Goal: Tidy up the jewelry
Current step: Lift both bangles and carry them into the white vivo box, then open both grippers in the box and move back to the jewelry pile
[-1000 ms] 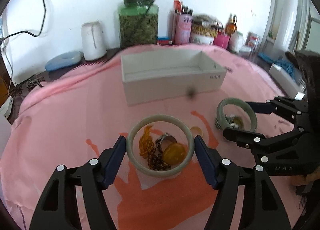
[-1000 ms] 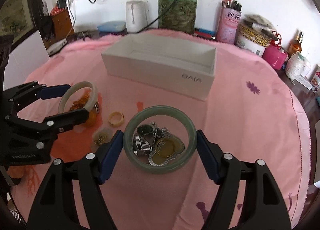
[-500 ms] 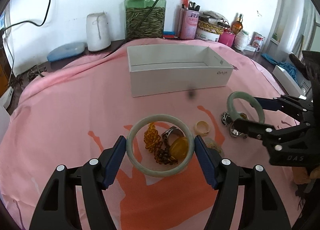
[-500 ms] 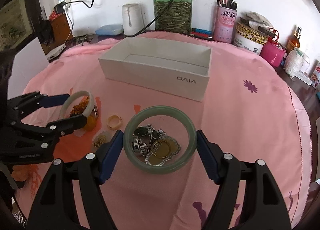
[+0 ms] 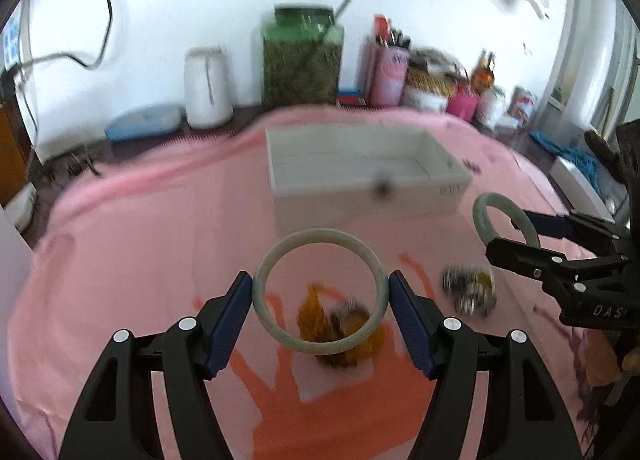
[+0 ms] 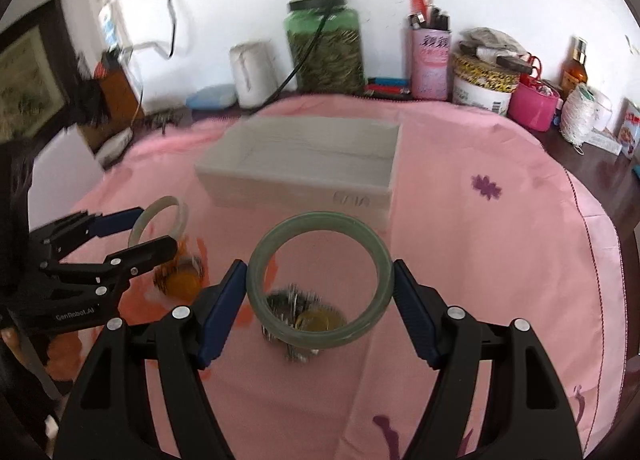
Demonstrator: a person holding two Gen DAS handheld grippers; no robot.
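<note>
My left gripper [image 5: 320,288] is shut on a pale green bangle [image 5: 320,235], held by its sides above the pink cloth. Under it lies a blurred pile of amber beads [image 5: 316,316]. My right gripper [image 6: 318,280] is shut on a darker green bangle [image 6: 318,218], above a pile of silver and gold pieces [image 6: 292,302]. Each wrist view shows the other gripper from the side: the right gripper [image 5: 508,232] with its bangle [image 5: 486,216], and the left gripper [image 6: 158,230] with its bangle [image 6: 182,212]. An open white box [image 5: 368,200] stands just beyond both bangles.
At the table's back stand a green jar [image 5: 302,60], a white jug [image 5: 208,88], a pink pen holder [image 6: 430,60], tubs and bottles. Cables hang down the wall. The pink cloth [image 6: 500,260] drops off at the right edge.
Both grippers have risen with their bangles, which now hang above the jewelry piles instead of ringing them on the cloth. The white box looks nearer, and both views are blurred by motion.
</note>
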